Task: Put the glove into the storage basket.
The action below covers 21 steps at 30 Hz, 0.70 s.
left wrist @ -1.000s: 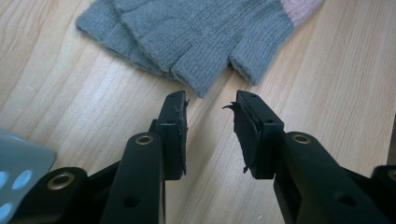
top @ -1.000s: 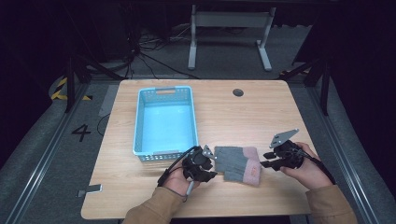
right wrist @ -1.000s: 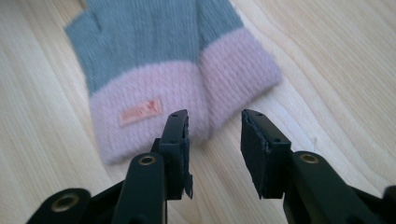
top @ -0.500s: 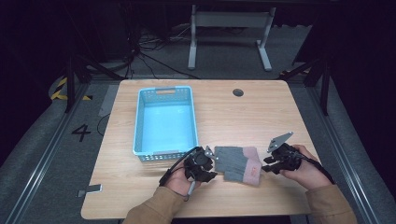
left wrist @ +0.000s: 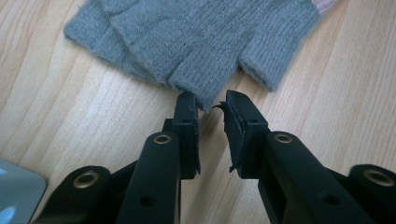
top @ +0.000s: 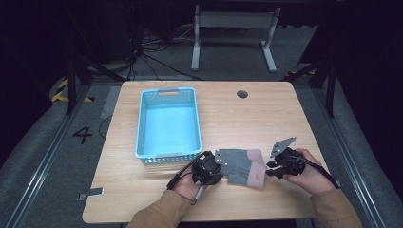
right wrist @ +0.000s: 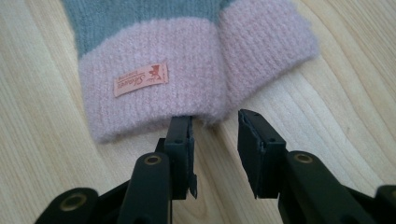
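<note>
I am working both handheld grippers at the near edge of a wooden table (top: 285, 114), one at each end of a pair of knitted gloves (top: 240, 166). The gloves lie flat and stacked, near the middle of the table's near side, just right of a light blue plastic basket (top: 166, 121), which sits to the far left of them and has nothing in it that I can see.

My left gripper (left wrist: 212, 105) sits at the grey fingertip end. Its jaws have just been closing and now stand narrow, with the tip of one grey glove finger in the gap between them; the pads look just short of pinching it.

My right gripper (right wrist: 215, 123) sits at the pink cuff (right wrist: 154, 84), where a small peach label (right wrist: 141, 80) is sewn. Its jaws have just been closing too, and stand at a middling gap, with the cuff's edge at their tips, apparently not yet clamped.

I judge the two-ended approach is meant to lift the gloves level without them drooping, likely toward the basket.
</note>
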### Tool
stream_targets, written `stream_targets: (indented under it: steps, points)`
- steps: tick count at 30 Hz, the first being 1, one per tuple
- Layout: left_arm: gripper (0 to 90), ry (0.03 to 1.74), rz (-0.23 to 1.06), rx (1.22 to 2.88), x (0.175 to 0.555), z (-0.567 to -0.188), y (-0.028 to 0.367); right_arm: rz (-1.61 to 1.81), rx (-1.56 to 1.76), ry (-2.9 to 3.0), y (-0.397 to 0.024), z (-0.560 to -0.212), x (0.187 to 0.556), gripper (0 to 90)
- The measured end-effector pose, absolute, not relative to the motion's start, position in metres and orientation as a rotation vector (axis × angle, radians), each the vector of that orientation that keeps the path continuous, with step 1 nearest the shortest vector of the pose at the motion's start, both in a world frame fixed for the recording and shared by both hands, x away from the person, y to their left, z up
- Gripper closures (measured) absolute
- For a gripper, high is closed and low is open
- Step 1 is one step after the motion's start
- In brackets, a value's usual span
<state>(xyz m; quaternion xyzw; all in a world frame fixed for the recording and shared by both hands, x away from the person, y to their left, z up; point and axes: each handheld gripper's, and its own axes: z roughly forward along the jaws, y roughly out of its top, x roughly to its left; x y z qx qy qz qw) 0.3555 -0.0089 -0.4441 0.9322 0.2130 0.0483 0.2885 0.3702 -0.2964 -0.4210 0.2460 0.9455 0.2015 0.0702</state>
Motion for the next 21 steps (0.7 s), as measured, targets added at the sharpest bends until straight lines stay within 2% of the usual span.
stream_targets:
  steps: [4,6,8,21]
  points:
    - [82.5,0.567,0.147,2.497,0.355,-0.444,-0.011,0.633,0.705,2.851,-0.293,-0.419,0.369,68.2]
    - [85.7,0.565,0.135,2.500,0.355,-0.444,-0.011,0.635,0.689,2.850,-0.291,-0.418,0.368,74.7]
    - [87.4,0.558,0.132,2.498,0.355,-0.443,-0.011,0.609,0.695,2.853,-0.290,-0.418,0.367,85.1]
    - [88.4,0.537,0.138,2.453,0.346,-0.424,-0.004,0.711,0.744,2.775,-0.293,-0.391,0.363,86.6]
